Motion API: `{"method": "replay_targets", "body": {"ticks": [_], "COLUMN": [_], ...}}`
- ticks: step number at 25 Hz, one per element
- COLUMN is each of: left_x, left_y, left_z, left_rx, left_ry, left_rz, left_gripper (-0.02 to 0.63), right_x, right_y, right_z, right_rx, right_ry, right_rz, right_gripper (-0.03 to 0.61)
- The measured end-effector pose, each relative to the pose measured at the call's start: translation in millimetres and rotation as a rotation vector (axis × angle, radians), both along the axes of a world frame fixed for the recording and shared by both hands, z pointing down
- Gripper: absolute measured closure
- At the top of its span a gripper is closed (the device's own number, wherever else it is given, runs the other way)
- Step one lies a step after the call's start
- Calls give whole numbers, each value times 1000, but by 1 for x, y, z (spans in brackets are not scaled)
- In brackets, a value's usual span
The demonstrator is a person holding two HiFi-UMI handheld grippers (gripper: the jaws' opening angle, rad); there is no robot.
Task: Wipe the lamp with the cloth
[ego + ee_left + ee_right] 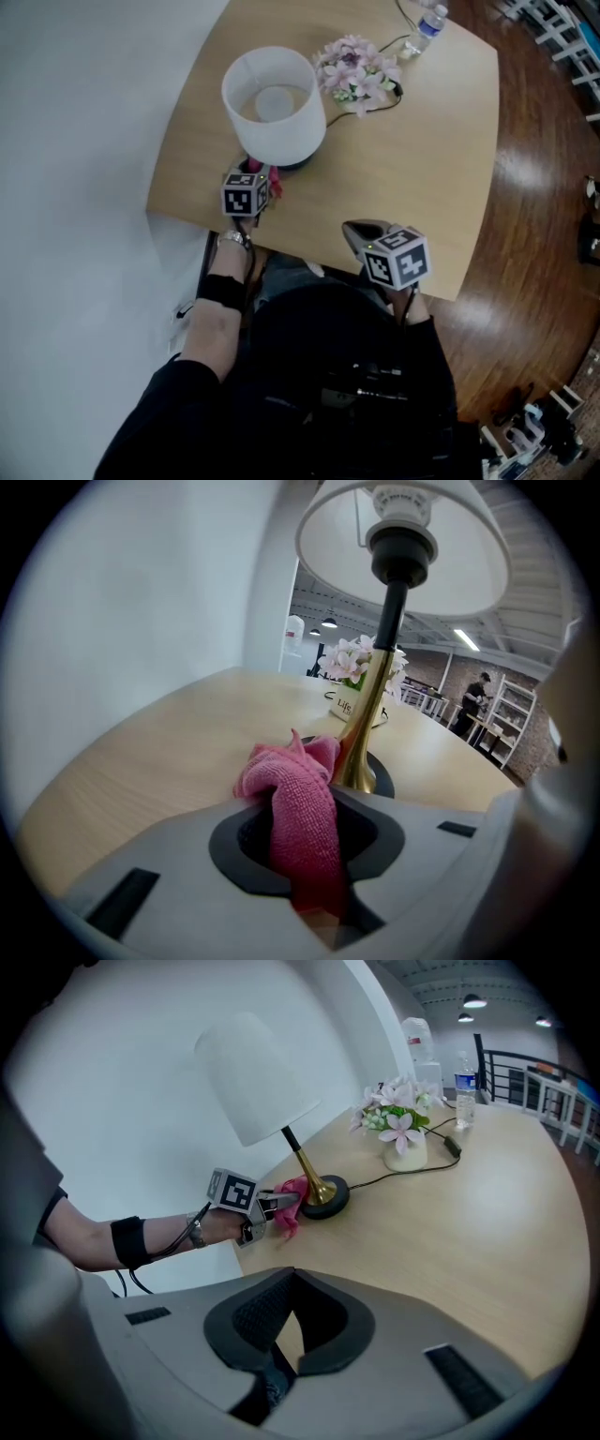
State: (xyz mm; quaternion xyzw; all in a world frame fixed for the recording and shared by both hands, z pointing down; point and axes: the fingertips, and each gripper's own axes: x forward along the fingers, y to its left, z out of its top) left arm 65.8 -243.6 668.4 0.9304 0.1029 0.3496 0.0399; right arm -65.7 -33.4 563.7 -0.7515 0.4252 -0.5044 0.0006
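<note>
The pink cloth (300,794) is clamped in the left tongs (309,836), with a bunched end projecting beyond the jaws. This end is presented at the foot of the lamp (274,101), where it appears to rest against the flared brass stem (361,752) just above the dark base (330,1196). The right tongs (281,1335) are closed on nothing and are held above the near edge of the desk (403,178), well apart from the lamp. Wiping is judged to be in progress at the lowest part. The upper stem and the white shade are judged outstanding, although no cleaned area can be distinguished.
</note>
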Motion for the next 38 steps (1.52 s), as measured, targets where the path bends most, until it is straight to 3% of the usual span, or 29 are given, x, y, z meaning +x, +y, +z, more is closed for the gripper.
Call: {"method": "replay_targets", "body": {"ticks": [16, 25, 38], "left_x": [-24, -33, 4], "left_y": [22, 55, 117], "left_z": [-1, 3, -2], "left_rx": [28, 65, -5], "left_ry": [-55, -98, -98], "left_rz": [-207, -234, -218], "left_gripper": [522, 522, 523], "right_x": [11, 13, 15], "right_y": [24, 44, 70], "right_z": [8, 20, 33], "right_rx": [39, 52, 53], "right_ry": [-8, -40, -75], "right_rz": [-129, -127, -123], "right_gripper": [575, 575, 575]}}
